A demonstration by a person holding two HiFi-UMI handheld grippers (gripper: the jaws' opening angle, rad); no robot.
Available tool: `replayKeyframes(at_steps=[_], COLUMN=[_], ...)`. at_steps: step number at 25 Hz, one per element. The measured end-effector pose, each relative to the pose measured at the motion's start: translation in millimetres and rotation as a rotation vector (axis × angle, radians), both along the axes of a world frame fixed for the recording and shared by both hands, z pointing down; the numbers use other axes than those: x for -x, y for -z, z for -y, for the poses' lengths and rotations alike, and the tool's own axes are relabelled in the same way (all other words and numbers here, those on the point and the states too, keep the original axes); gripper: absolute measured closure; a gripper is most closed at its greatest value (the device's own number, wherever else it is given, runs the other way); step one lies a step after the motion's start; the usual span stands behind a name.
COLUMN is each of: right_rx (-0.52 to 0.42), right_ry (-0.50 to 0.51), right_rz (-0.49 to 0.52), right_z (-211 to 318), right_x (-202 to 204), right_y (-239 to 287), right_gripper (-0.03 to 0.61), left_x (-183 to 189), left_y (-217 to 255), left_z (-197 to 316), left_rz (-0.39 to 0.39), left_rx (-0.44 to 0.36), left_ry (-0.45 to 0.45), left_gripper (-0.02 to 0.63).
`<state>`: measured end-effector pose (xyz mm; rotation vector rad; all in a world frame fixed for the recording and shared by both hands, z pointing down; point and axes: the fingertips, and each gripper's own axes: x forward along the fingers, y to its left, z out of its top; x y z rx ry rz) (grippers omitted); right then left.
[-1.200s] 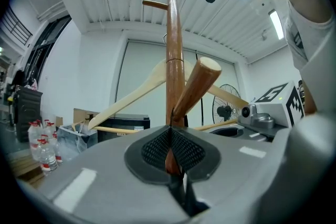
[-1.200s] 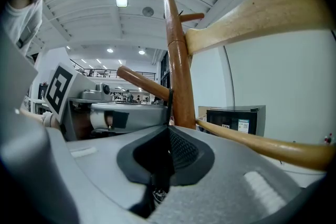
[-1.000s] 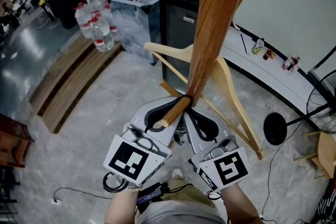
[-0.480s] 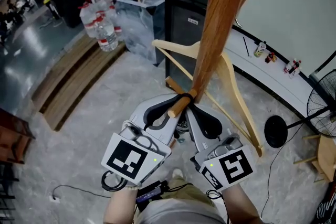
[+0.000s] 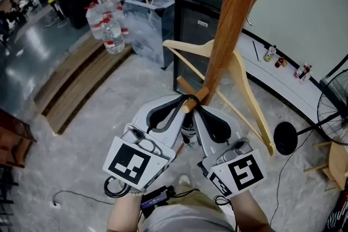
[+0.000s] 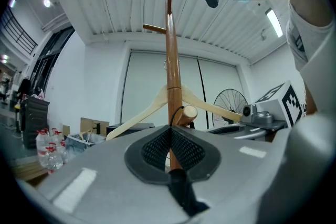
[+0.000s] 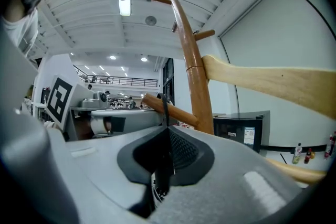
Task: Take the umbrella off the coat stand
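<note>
Both tongs closed on the umbrella's black strap (image 7: 164, 105). Left tongs (image 5: 180, 101) come from near-left and right tongs (image 5: 198, 108) from near-right, tips meeting at the peg (image 6: 187, 112) of the stand (image 5: 231, 24). Strap loops over the peg, whose near end sits higher, so the loop must likely go up and nearward. Umbrella (image 5: 187, 132) hangs below, between the tongs, mostly hidden; axis probably vertical. Hands equally near.

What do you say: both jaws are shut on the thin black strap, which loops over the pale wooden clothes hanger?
Not the pale wooden clothes hanger: the right gripper view shows the thin black strap looped over the short round peg of the brown wooden coat stand. Both jaws are shut on it.
</note>
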<state>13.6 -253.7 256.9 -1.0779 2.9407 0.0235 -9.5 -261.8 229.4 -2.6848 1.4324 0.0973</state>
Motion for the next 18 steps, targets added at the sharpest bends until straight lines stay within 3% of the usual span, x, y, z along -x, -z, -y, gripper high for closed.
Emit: replayKeyframes(at_steps=[18], right_rx=[-0.045], right_ry=[0.037], right_rz=[-0.005], right_z=[-36.7], right_x=[21.1], right_y=[17.9], right_gripper=[0.577], left_x=[20.4], left_y=[18.8], left_z=[-37.9], left_rz=[-0.006], left_rx=[-0.054], left_ry=[0.017], left_gripper=[0.595])
